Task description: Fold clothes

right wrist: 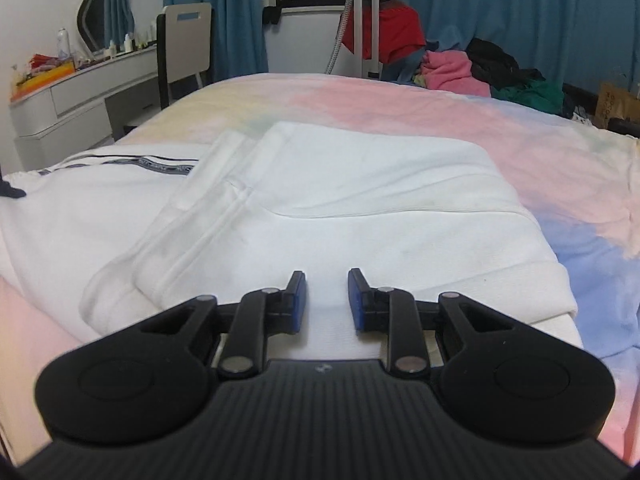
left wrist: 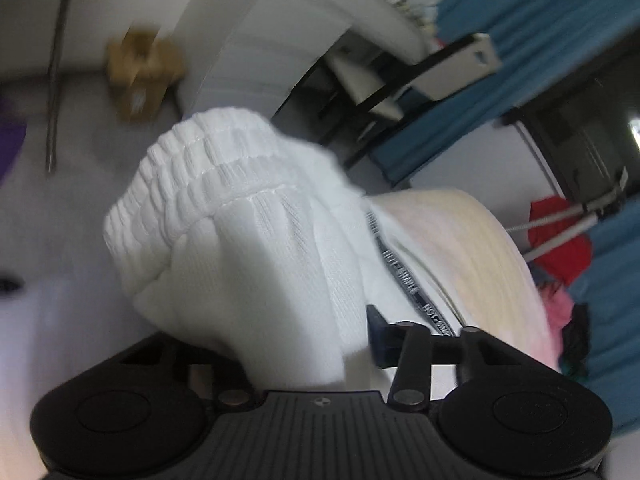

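The bed (right wrist: pixel 400 104) fills most of the right wrist view, its cover washed in pink, pale yellow and blue. White trousers (right wrist: pixel 320 208) lie spread across the near half of the bed, partly doubled over, with a dark printed side stripe (right wrist: pixel 152 162) running along the part toward the bed's left edge.

Beyond the bed's far edge hang blue curtains (right wrist: pixel 520 12); a heap of pink, green and black clothes (right wrist: pixel 480 72) sits just past the far right corner, and a red cloth (right wrist: pixel 384 32) is draped on a stand beside it. Off the bed's far left corner stands a white dressing table (right wrist: pixel 80 92) with a mirror and small bottles on top, a chair (right wrist: pixel 186 44) right next to it.

The right claw (right wrist: pixel 327 300) sits low over the near edge of the trousers — its blue-padded jaws stand apart with white cloth showing between them, gripping nothing.

The left claw (left wrist: pixel 304 344) is lifted off the bed (its view is tilted and blurred) and is clamped on the ribbed trouser cuff (left wrist: pixel 208 168), which bunches up in front of the camera. Only one blue pad shows beside the cloth; the other is buried under it.
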